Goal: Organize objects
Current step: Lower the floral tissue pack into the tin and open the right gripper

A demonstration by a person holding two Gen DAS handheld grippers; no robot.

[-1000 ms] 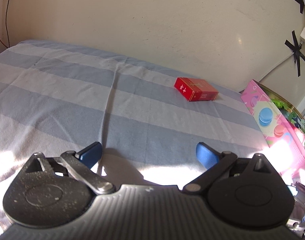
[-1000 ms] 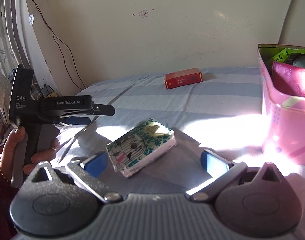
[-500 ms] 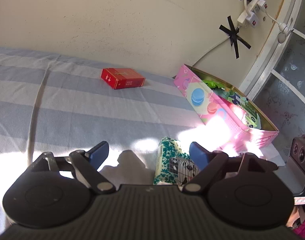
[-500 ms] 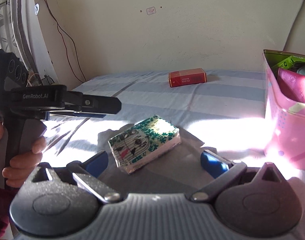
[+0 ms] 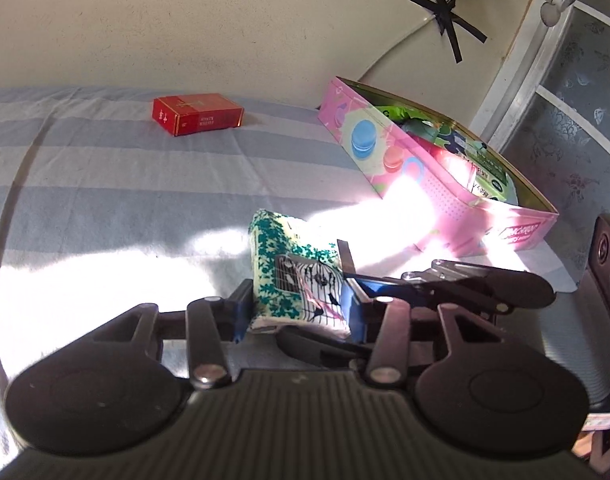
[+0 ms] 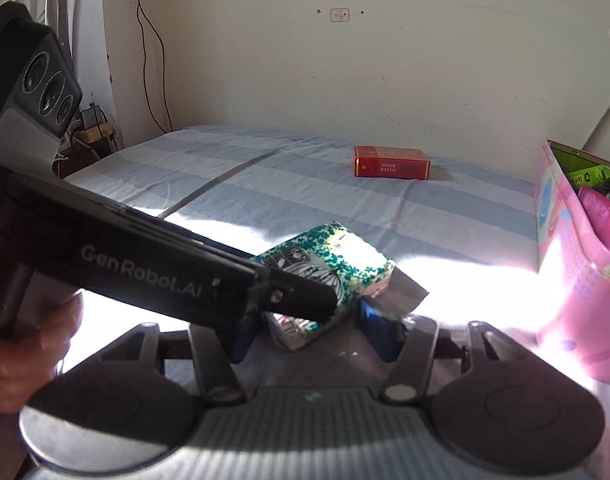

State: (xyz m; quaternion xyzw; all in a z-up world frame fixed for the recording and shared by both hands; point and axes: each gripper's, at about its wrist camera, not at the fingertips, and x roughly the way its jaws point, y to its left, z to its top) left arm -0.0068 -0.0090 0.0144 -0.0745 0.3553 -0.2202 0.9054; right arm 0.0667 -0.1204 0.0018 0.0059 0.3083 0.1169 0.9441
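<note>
Left hand-held gripper [image 5: 299,312] just closed, clamped on tissue pack [image 5: 293,276] on bed [image 5: 105,184]. Right hand-held gripper [image 6: 317,332] closing around same pack, contact unclear.

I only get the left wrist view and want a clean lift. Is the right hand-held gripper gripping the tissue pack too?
Observer: The right wrist view shows the right hand-held gripper straddling the pack, its jaws just closing. Its right pad is at the pack's edge, but contact is unclear.
Operator: And its other pad?
Observer: Hidden. The left hand-held gripper, which has just closed on the pack, crosses in front of it.
Operator: What is behind that gripper?
Observer: A hand on its handle.
</note>
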